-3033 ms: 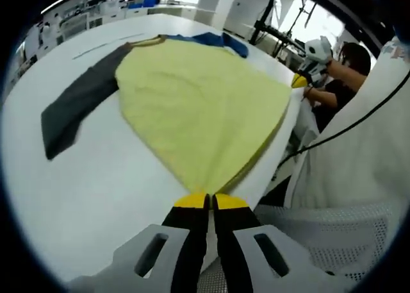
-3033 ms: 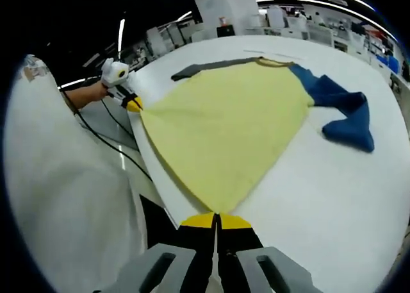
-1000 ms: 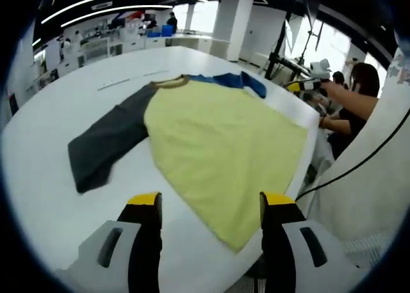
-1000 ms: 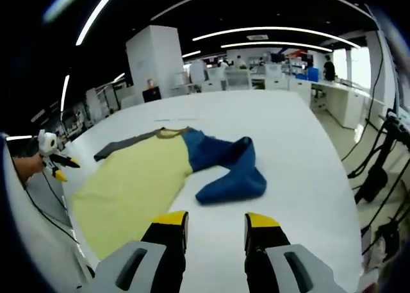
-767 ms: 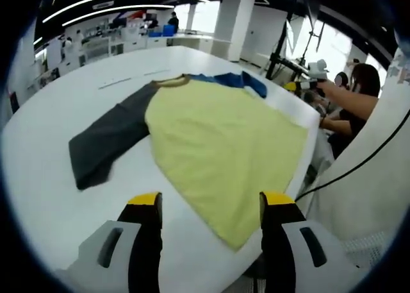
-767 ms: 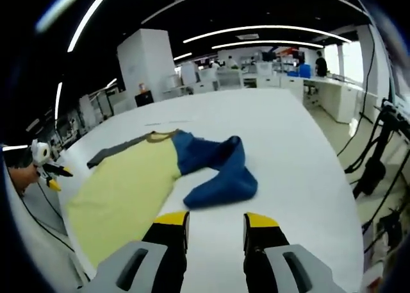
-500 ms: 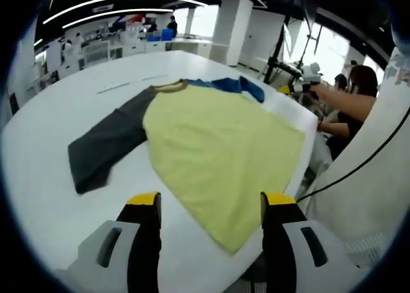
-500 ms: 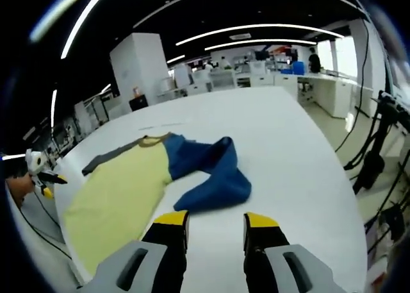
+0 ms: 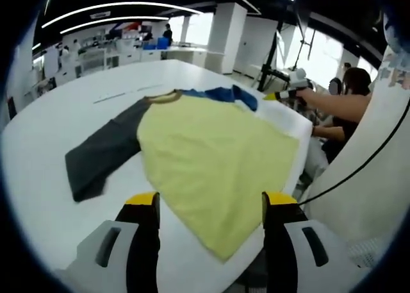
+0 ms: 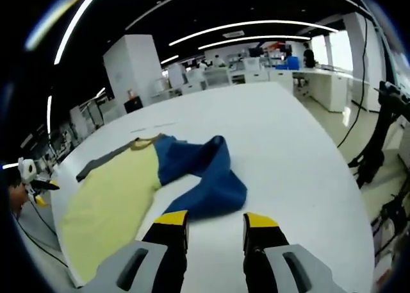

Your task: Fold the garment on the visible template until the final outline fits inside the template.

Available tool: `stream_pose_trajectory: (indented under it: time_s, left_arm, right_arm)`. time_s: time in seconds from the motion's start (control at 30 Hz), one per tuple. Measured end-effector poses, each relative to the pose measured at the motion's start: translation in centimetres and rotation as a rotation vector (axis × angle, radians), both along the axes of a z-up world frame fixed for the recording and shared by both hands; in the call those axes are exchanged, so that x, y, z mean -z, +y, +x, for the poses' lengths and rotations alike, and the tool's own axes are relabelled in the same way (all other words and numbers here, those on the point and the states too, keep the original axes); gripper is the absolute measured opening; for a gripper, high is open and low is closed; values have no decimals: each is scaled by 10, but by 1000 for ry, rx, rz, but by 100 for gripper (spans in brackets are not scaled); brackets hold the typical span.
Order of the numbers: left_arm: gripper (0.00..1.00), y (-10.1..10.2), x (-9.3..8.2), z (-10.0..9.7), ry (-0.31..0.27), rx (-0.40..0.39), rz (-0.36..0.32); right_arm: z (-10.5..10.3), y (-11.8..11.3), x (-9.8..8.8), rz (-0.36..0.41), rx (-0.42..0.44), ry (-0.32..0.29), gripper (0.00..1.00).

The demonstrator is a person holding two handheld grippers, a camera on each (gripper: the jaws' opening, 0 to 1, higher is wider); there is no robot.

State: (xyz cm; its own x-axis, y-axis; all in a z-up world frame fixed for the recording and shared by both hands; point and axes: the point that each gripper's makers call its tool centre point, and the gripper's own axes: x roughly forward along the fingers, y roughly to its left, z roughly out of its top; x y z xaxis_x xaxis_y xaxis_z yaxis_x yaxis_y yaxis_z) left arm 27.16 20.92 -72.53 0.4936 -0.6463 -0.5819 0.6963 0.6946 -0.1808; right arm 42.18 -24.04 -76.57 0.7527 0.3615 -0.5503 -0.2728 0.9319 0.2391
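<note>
Both my grippers, left (image 9: 208, 206) & right (image 10: 214, 224), gape wide, empty; right should take the crumpled blue sleeve (image 10: 211, 181) by its cuff, spread flat beside the yellow body (image 9: 214, 161).

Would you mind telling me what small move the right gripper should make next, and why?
Probably ease the right gripper forward and down onto the blue sleeve. Its jaws stand open and empty just short of that sleeve, which lies crumpled and doubled over beside the yellow body on the white table. It likely needs spreading before any fold.
</note>
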Motion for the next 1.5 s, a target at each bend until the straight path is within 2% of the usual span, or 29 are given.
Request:
stream_pose_trajectory:
  time_s: [0.23,0.83,0.97,1.17,1.37,1.5]
  left_arm:
    - [63,-6,-5,-2,-24,20,-13]
    - [62,-7,-5,-8,-6,9,-13]
    - [62,-7,-5,-9,-2,7,-12]
    - [61,-7,-6,-9,-2,4,-9]
    - [60,-6,-3,-11,5,-2,-5]
    - [59,-6,-1,-12,11,-3,-3]
  right_arm:
    - [9,-4,7,16,26,15,28]
    - [23,-2,22,37,43,60,22]
    - [26,-2,25,21,39,61,21]
    - [30,3,28,-6,16,58,12]
    - [22,17,27,-120,-55,41,2]
    - [20,23,26,-130,-62,37,0]
